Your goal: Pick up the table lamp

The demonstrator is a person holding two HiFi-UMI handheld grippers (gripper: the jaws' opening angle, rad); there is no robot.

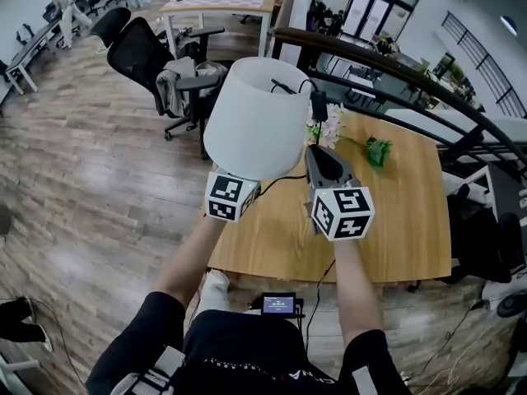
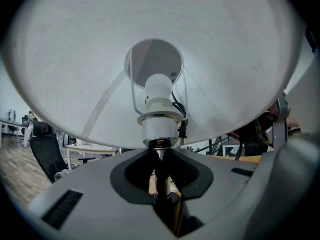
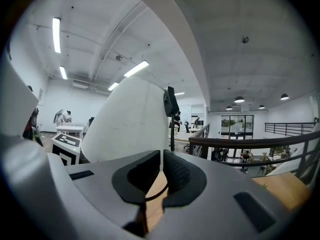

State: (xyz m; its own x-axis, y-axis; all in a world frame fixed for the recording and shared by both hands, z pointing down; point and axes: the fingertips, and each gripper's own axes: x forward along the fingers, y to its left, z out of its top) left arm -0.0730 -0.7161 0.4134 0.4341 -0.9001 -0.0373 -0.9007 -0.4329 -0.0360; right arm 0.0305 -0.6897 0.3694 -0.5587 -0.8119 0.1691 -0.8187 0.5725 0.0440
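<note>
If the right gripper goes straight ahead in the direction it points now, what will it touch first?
Probably the black cord switch, just ahead of the right gripper. The lampshade edge lies close beside that line, and depth is unclear.

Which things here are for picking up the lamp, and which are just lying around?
For the job:
- table lamp, its stem pinched by the left gripper
- the lamp's black cord
- right gripper, jaws together

Just lying about:
- flowers on the wooden table
- black office chair
- pale table far back
</note>
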